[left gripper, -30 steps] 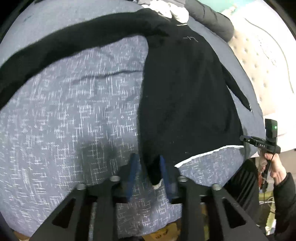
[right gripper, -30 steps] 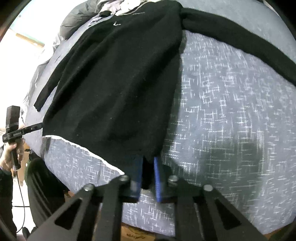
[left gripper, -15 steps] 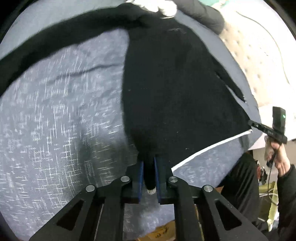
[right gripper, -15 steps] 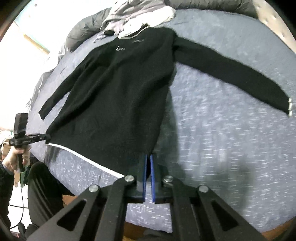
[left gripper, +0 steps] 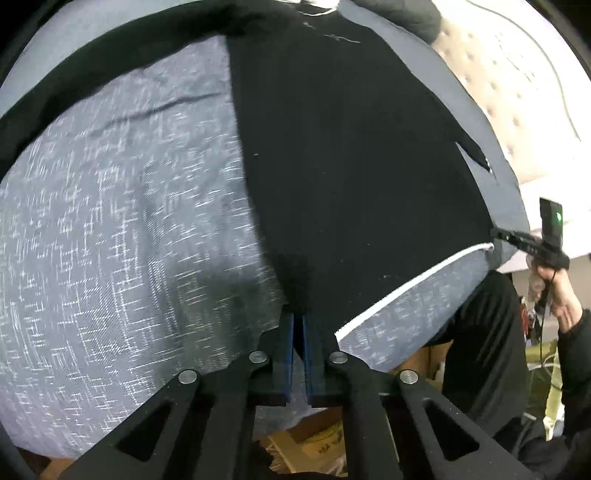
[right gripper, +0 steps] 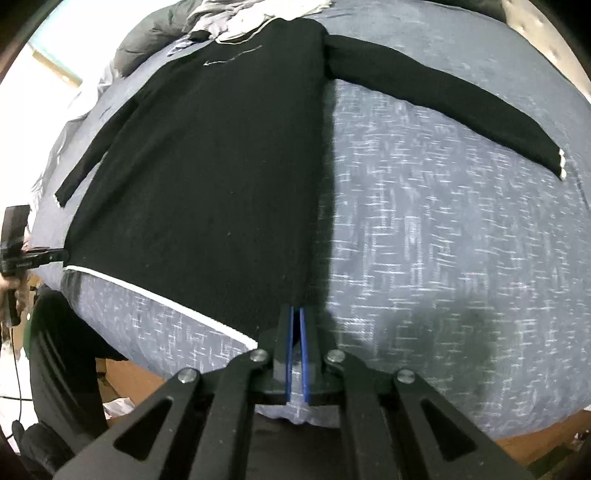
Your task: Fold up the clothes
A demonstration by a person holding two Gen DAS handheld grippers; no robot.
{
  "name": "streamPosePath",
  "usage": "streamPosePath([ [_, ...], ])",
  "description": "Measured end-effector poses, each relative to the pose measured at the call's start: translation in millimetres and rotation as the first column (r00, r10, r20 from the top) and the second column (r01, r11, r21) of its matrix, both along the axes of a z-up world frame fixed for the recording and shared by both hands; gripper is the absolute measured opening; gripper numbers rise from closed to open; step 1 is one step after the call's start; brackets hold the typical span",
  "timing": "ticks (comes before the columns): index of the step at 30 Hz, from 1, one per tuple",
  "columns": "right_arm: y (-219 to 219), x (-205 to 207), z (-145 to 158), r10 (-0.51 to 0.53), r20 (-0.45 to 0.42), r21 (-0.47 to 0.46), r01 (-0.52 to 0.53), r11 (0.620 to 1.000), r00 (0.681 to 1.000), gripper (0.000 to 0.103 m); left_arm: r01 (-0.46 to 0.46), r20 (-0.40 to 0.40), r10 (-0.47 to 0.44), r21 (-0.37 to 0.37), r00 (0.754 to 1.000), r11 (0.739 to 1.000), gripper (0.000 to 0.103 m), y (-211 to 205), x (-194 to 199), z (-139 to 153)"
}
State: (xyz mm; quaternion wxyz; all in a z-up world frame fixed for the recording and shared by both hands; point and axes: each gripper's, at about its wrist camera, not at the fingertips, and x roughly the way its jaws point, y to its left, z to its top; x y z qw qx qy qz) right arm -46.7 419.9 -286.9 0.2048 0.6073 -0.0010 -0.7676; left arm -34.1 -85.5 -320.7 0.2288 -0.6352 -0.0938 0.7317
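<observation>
Black sweater (left gripper: 351, 155) is spread flat on the grey bedspread (left gripper: 110, 229). Left hem corner is pinched by left gripper (left gripper: 298, 325), right corner by right gripper (right gripper: 296, 325). Thin bites: knit could be slipped out if pulled unevenly, skewing the fold.

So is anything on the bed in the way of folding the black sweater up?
Nothing visible is. Both tongs, left and right, already pinch the black sweater hem, and the bedspread beside it is bare. A clothes pile lies past the collar.
</observation>
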Motion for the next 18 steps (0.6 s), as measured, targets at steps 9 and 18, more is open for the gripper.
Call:
streamPosePath([
  [9, -0.2, -2.5, -3.6, 0.022, 0.014, 0.022, -0.023, 0.999, 1.000, 0.003, -0.001, 0.008, 0.000, 0.013, 1.000, 1.000, 0.004, -6.1, 0.1, 5.7],
  [18, -3.6, 2.2, -3.5, 0.028, 0.005, 0.028, -0.029, 0.999, 1.000, 0.003, 0.021, -0.015, -0.021, 0.001, 1.000, 1.000, 0.004, -7.1, -1.0, 18.1],
])
